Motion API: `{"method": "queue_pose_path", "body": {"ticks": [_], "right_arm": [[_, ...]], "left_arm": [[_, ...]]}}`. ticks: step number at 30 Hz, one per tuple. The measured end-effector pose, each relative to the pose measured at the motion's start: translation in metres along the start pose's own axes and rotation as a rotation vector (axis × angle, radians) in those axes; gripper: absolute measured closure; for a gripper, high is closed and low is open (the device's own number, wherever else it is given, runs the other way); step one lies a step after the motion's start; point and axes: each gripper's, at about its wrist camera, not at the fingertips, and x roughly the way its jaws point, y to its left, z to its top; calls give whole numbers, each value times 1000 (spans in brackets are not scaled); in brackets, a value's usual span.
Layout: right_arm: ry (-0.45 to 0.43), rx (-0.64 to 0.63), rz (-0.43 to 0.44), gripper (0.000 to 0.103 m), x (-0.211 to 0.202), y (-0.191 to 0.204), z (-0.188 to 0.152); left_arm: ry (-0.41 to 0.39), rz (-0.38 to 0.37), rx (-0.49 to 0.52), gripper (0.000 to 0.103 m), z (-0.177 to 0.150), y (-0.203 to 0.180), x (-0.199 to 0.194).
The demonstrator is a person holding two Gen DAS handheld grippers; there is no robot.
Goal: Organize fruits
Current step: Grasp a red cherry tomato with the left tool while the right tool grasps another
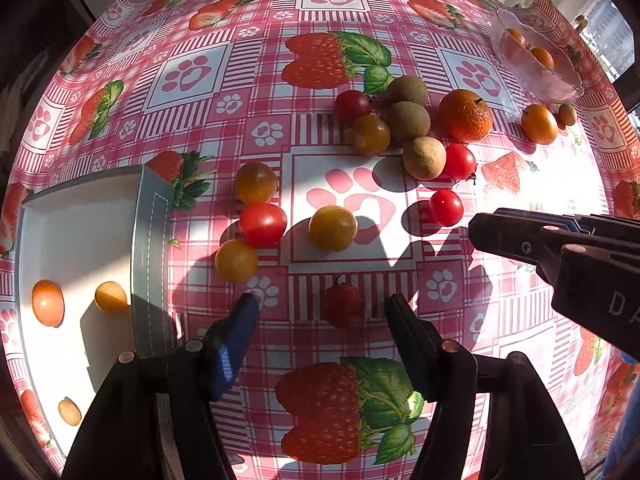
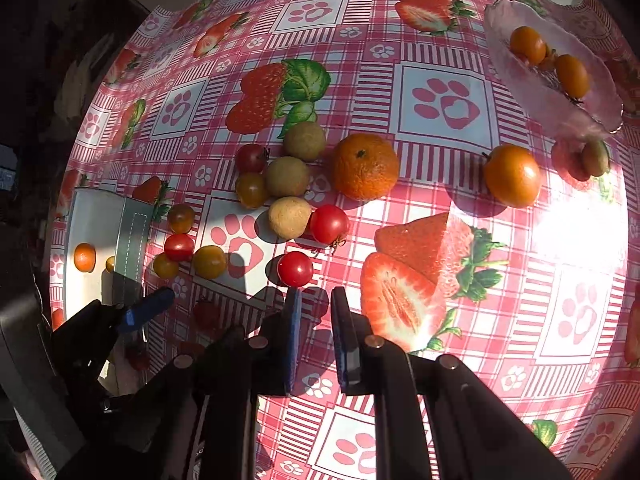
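Left wrist view shows the left gripper (image 1: 322,304) wide open, with a shaded red tomato (image 1: 343,305) on the cloth between its fingertips. The right gripper (image 2: 316,300) holds nothing, fingers slightly apart. This tomato looks light, soft and slippery, so the fingers should probably press gently across its widest part.

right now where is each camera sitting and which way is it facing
Left wrist: on the left gripper, open, low over the tablecloth, facing a shaded red tomato, with the white tray at left; the right gripper shows at right.
Right wrist: on the right gripper, narrowly open, facing a bright red tomato; the left gripper shows lower left.
Shared: mandarin, glass bowl, tray.
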Motion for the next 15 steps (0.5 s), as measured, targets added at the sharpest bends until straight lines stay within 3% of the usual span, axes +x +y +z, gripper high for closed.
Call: {"method": "queue_pose_path", "body": {"ticks": [1, 3, 5, 11, 15], "right_arm": [[-4, 5, 2, 87, -3, -2, -2], [-10, 17, 7, 87, -7, -5, -5], [-12, 26, 12, 87, -11, -7, -10], [8, 0, 35, 85, -2, -1, -14], [-7, 0, 34, 55, 6, 4, -6]], "left_arm": [[-4, -4, 4, 44, 2, -4, -1], [-13, -10, 20, 63, 5, -9, -3], [-18, -21, 32, 74, 8, -12, -5], [-19, -31, 37, 75, 6, -8, -6], [-19, -29, 35, 75, 8, -8, -5]]}}
